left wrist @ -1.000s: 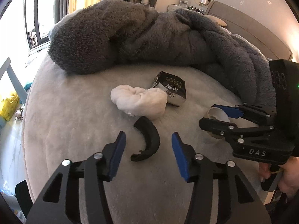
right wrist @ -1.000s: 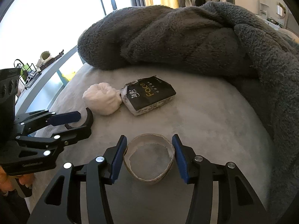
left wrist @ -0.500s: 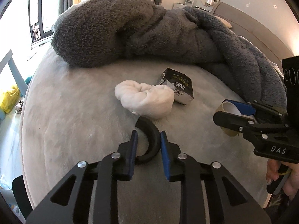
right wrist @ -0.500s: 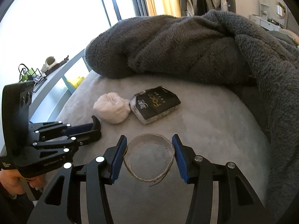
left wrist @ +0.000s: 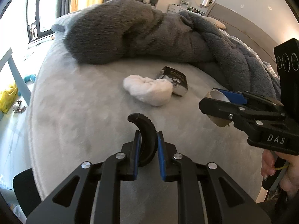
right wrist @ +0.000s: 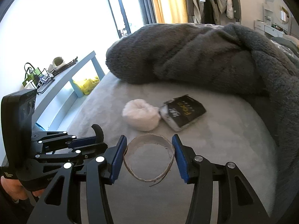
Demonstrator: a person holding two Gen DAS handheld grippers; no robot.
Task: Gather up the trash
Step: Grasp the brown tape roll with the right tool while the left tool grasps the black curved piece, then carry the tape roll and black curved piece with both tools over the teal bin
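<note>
My left gripper (left wrist: 148, 136) is shut on a black curved piece with a ridged edge (left wrist: 144, 127), held just above the grey bed (left wrist: 74, 112). The right wrist view shows that gripper (right wrist: 97, 141) low at the left, the black piece (right wrist: 99, 131) sticking up from it. My right gripper (right wrist: 148, 138) is shut on a cardboard ring (right wrist: 129, 160), its pads pressing both sides. From the left wrist view the right gripper (left wrist: 211, 100) holds the ring (left wrist: 217, 120) off the bed. A white crumpled wad (left wrist: 149, 91) (right wrist: 141, 114) and a black packet (left wrist: 174, 79) (right wrist: 184, 112) lie further back.
A fluffy grey blanket (left wrist: 130, 37) (right wrist: 186, 56) is heaped across the back and right of the bed. A blue shelf unit (right wrist: 61, 82) and a yellow bag (left wrist: 5, 97) stand beyond the bed's left edge. A person's hand (left wrist: 271, 166) grips the right tool.
The left jaws closed from wide open onto the black curved piece and lifted it. The right gripper rose with the cardboard ring, and both views drew back from the wad and packet.
</note>
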